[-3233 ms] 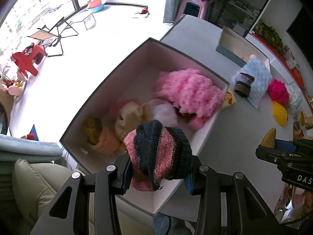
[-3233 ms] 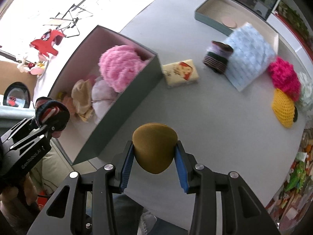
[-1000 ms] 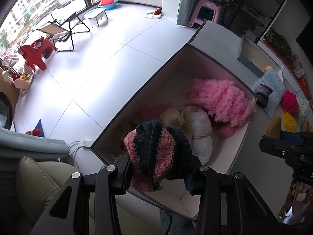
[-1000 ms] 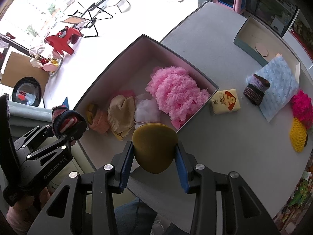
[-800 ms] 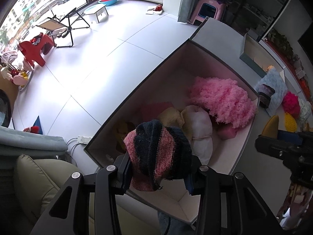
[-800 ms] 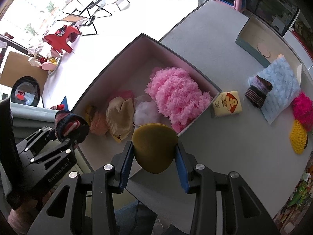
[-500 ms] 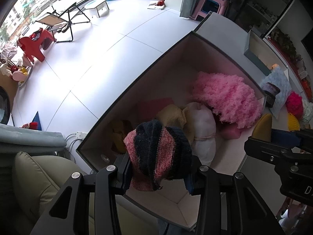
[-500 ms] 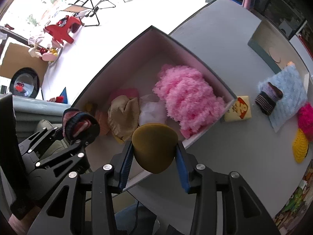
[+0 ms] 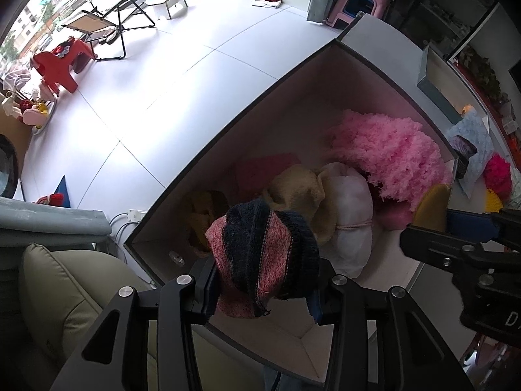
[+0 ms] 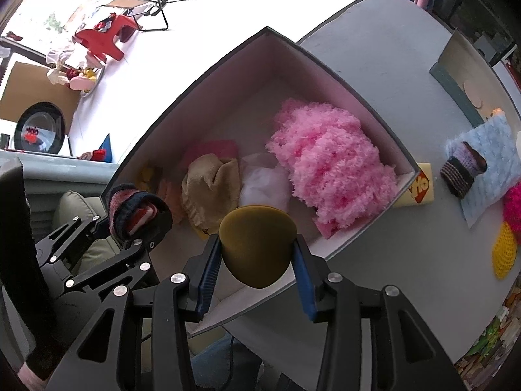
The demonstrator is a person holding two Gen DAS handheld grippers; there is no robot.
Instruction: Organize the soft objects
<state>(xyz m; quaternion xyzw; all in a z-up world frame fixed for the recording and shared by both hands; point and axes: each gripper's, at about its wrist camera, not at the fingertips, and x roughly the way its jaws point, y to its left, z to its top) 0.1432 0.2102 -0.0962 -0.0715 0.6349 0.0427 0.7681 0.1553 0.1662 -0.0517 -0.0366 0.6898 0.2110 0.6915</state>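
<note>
**Both tongs loaded above the box**

My left tongs [image 9: 263,290] grip a pink-and-navy knitted hat [image 9: 263,257]. My right tongs [image 10: 257,280], jaws just easing wider, still touch an ochre pad [image 10: 257,244]. Below both, the open box [image 10: 332,71] at the table's [image 10: 407,260] near edge holds fluffy pink yarn [image 10: 329,159].

Your left tool [image 9: 263,288] points steeply down, clamped on its load. Your right tool [image 10: 257,278] points down too; its jaws have just been opening, load between them.
</note>
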